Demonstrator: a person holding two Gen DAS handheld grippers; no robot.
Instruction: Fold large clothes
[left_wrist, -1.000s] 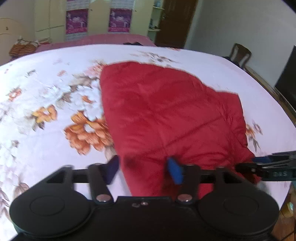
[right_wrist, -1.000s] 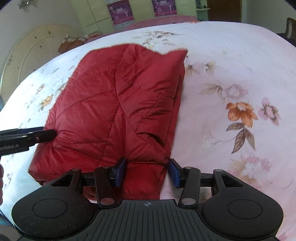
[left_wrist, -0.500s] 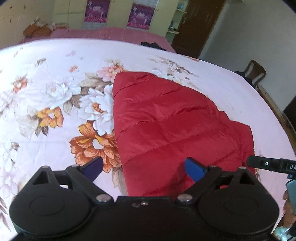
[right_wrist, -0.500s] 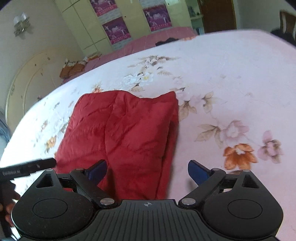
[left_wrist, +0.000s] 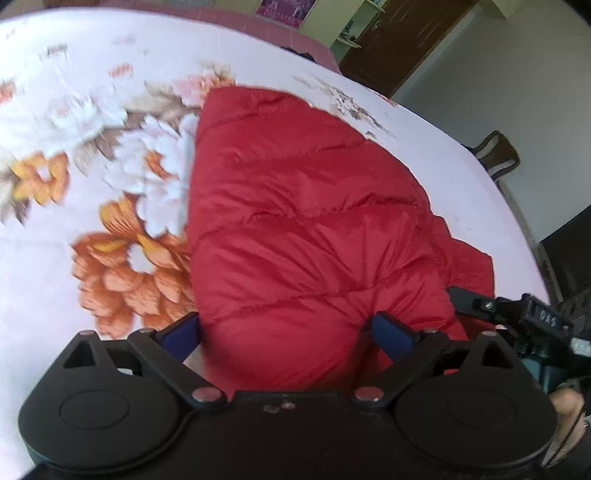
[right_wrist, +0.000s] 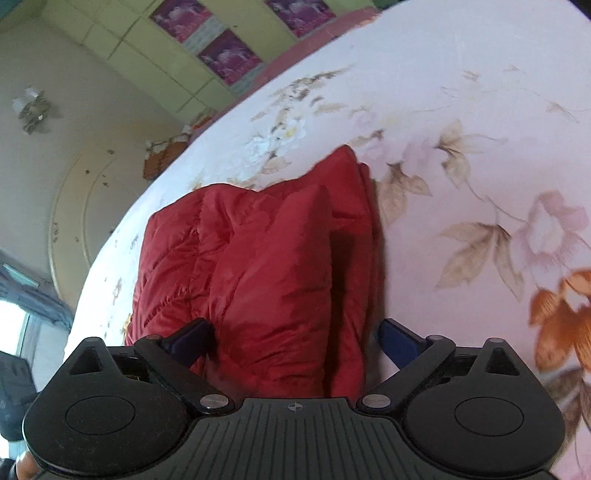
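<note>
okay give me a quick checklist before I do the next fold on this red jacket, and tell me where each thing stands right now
1. Left tool open around the near edge of the red jacket: ok, jaws spread with fabric bulging between them.
2. Right tool open around the jacket's near edge: ok, jaws wide, not clamped.
3. Both tools on the same garment: ok, the right tool's finger shows at the jacket's right side in the left wrist view.
4. Jacket lying on the floral bedsheet: ok.
5. Layers aligned: not ok, a lower layer sticks out at the right.
6. Fabric deep enough between the pads: cannot tell.

The jacket (left_wrist: 303, 236) lies on the bedsheet (left_wrist: 74, 110) (flowers to its left).
</note>
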